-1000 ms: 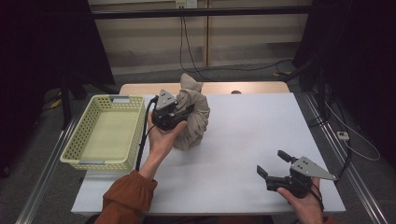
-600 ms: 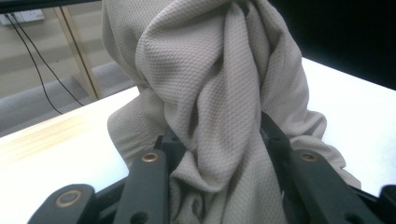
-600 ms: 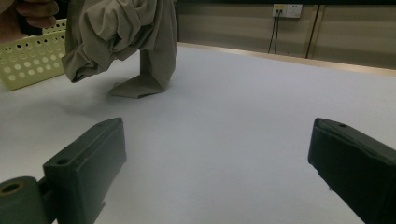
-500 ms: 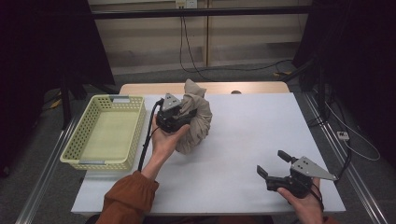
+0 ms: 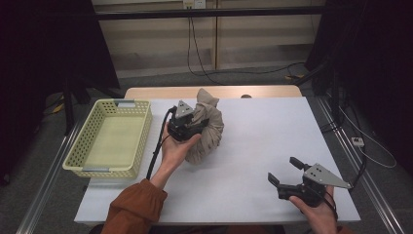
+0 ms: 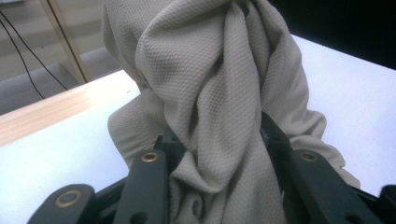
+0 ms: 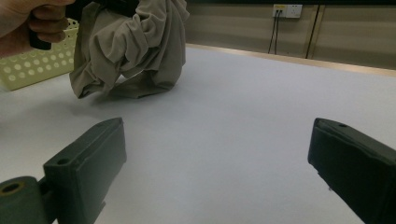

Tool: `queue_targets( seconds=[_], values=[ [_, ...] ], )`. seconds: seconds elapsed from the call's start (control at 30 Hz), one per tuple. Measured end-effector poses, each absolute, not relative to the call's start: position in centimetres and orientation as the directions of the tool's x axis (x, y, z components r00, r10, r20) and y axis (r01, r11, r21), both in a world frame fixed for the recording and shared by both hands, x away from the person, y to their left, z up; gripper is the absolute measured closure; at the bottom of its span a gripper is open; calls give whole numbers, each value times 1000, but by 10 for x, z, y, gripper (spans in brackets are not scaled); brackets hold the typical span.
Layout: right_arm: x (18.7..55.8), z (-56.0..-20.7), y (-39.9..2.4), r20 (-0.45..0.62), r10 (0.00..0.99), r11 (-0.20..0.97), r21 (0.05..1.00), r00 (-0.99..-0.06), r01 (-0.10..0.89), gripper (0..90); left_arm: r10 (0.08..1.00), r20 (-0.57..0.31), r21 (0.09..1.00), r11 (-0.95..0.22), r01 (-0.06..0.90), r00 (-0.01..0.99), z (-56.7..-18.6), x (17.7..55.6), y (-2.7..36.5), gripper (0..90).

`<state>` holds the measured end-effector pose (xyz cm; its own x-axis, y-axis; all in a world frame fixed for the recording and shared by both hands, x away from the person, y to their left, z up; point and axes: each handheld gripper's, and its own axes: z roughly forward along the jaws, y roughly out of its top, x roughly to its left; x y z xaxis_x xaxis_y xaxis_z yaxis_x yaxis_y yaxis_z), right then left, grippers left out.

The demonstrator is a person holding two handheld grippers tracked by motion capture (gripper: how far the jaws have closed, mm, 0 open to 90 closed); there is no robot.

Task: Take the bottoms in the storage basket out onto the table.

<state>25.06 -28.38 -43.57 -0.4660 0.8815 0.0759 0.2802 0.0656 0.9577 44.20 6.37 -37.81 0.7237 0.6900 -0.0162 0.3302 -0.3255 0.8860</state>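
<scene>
A yellow basket [image 5: 108, 138] sits at the bench's left edge. Beside it, the left hand-held gripper [image 5: 187, 127] pinches a bunched beige cloth [image 5: 207, 131], its hem touching the bench. Best lift until it hangs free. The right hand-held gripper [image 5: 287, 173] waits open near the front right corner.

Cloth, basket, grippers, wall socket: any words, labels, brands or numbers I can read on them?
No readable text.
Cloth: plain weave, no label showing.
Basket: no print or sticker.
Left gripper and right gripper: no marking on their plates or jaws.
Wall socket: too small to tell any marking.
</scene>
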Motion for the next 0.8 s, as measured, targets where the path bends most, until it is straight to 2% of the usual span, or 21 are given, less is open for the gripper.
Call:
queue_targets(
  seconds=[0.8],
  values=[
    [251,-436,-284,76,881,66,958,-468,281,43,697,-32,838,-372,399,716,-403,452,54,622]
  ],
)
